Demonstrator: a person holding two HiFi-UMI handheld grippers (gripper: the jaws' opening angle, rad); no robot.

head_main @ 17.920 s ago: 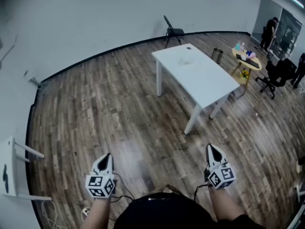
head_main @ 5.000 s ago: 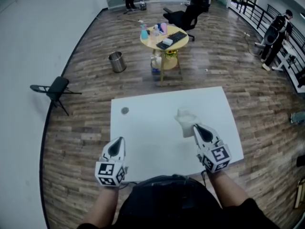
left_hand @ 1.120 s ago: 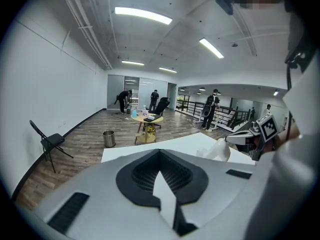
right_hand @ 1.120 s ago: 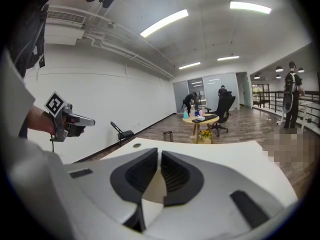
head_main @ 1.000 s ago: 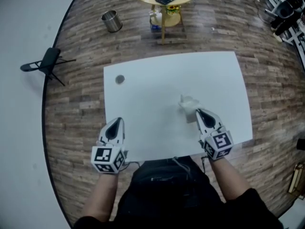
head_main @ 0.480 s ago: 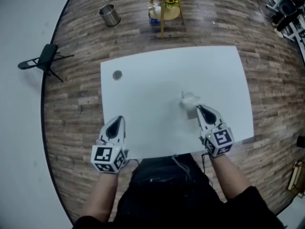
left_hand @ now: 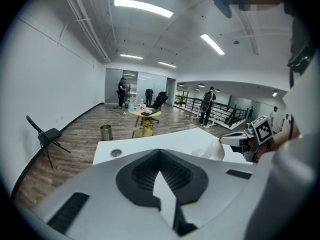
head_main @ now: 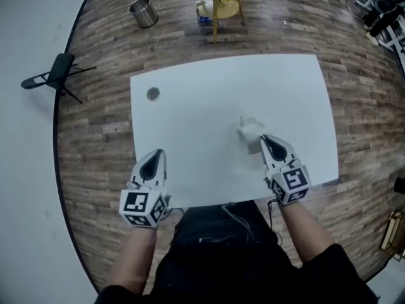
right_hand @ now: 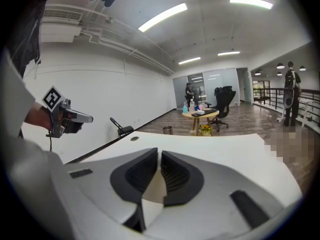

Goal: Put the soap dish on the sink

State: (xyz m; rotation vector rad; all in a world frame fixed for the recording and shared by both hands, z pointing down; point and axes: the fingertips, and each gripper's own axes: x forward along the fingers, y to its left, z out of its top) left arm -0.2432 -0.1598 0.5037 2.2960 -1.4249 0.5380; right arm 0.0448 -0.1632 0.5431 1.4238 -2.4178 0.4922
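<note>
The right gripper (head_main: 264,140) grips the white soap dish (head_main: 249,130), right of centre on the table (head_main: 202,100). The left gripper (head_main: 156,152) hovers lower left; clenched, empty.

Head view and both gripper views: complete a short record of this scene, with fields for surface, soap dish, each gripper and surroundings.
surface: white table, small round grey disc near its far left corner
soap dish: white, over the table's right half; resting or just above, cannot tell
right gripper: jaws closed on the soap dish's edge
left gripper: jaws together, empty, above the table's near left edge
surroundings: wood floor, folding chair, metal bin
</note>
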